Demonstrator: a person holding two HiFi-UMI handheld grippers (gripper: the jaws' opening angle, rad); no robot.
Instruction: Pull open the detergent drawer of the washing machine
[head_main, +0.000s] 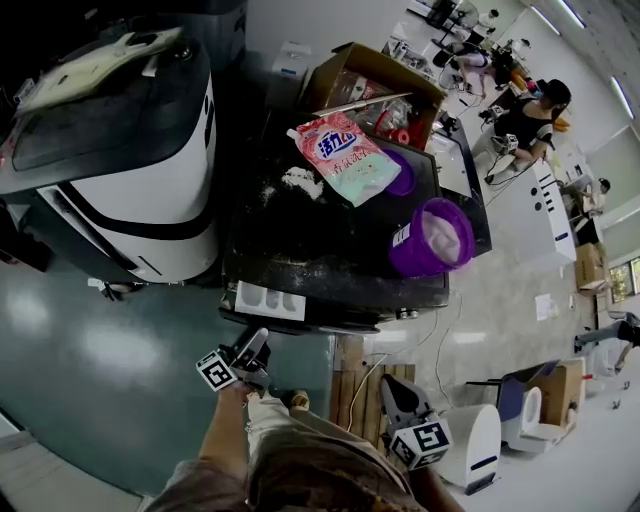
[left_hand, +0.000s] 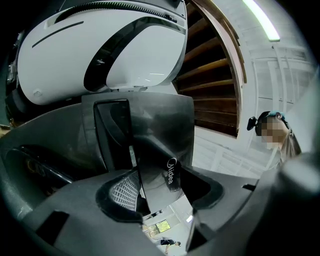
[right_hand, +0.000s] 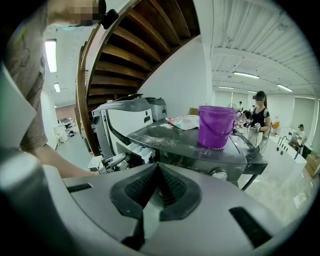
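While the detergent drawer (head_main: 268, 300) stands pulled out from the left end of the front of the washing machine (head_main: 300, 250), the left tongs (head_main: 254, 346) clamp its dark front, which fills the gap between the widely spread jaws. The right tongs (head_main: 392, 385) hang apart from the machine, jaws pressed together and empty. A purple bucket (head_main: 430, 238) and a detergent bag (head_main: 345, 155) rest on the machine's top.

Purple bucket (head_main: 432, 238); pink detergent bag (head_main: 345, 155); black washing machine (head_main: 300, 250); white detergent drawer (head_main: 270, 300).
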